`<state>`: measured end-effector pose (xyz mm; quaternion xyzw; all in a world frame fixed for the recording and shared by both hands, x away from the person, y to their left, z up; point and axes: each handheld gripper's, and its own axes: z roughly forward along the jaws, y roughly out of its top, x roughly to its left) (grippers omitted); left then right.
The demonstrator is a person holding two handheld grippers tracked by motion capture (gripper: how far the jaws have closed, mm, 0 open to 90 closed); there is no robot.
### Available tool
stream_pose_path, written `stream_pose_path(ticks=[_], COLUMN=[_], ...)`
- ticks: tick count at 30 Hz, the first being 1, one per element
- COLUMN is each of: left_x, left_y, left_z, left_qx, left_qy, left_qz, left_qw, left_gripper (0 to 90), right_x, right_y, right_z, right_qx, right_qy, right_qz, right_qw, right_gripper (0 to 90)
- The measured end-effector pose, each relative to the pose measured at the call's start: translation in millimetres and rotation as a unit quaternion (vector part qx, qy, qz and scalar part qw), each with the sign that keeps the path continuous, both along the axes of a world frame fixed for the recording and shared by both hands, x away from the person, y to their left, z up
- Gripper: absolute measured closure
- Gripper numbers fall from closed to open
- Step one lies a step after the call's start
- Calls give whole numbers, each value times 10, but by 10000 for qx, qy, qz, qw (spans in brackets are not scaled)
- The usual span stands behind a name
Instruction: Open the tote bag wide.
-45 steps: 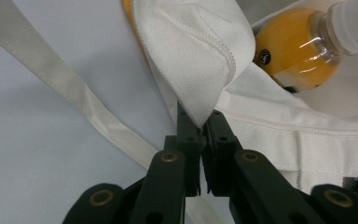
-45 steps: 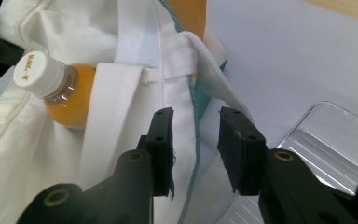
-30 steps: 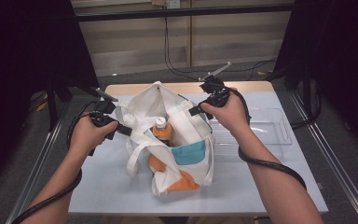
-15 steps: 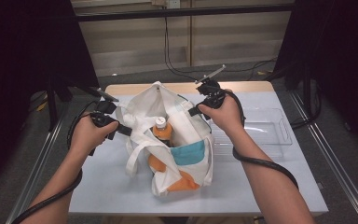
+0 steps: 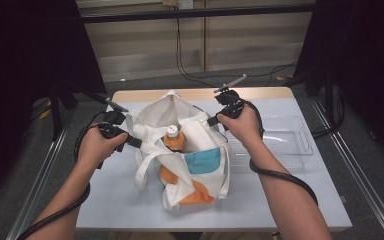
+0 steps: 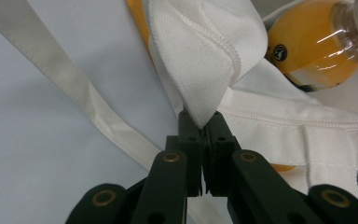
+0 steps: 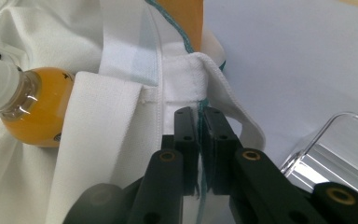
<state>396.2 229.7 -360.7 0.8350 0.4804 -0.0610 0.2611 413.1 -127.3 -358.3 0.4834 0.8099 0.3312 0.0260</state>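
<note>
High view: at 6 o'clock the two forearms enter and their elbows are cut off by the picture edge. The bag lies in the middle of the table, with its mouth toward 12 o'clock. The left gripper is at the bag's 9 o'clock rim; the right gripper is at the 2 o'clock rim. The hands cover most of both grippers here, so the jaws are hard to see.

In the left gripper view the jaws stand fully together and pinch a folded corner of the bag rim. Behind it, at 1 o'clock, the bottle lies inside; its cap is cut off by the frame and the fabric hides its lower part.

In the right gripper view the jaws have just been closing and now they clamp the bag hem with its teal seam between them. The bottle shows at 9 o'clock, half under the cloth. The tray is at 4 o'clock, cut off at the edge.

The bottle stands out of the open mouth. The tray is just beside the bag at 3 o'clock.
</note>
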Motion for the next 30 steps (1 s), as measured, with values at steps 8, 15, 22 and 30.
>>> stream_pose_path(ticks=[8,15,22,30], left_x=[-1,-22,-29,-28], left_y=[39,97,79,38], left_z=[-94,-190,-276,-303], left_qx=[79,90,203,349], left_qy=[119,187,221,175], left_qz=[-12,18,44,20], left_qw=[9999,9998,9995,9992], left_gripper=[883,884,884,885], right_x=[6,5,2,-7], right_y=[-24,-104,-127,-153], right_z=[-84,-176,-235,-286], right_qx=[-54,-104,-108,-159], right_qy=[184,281,251,255], right_qz=[-74,-202,-224,-224], right_qw=[9998,9993,9994,9993], right_gripper=[891,894,894,894])
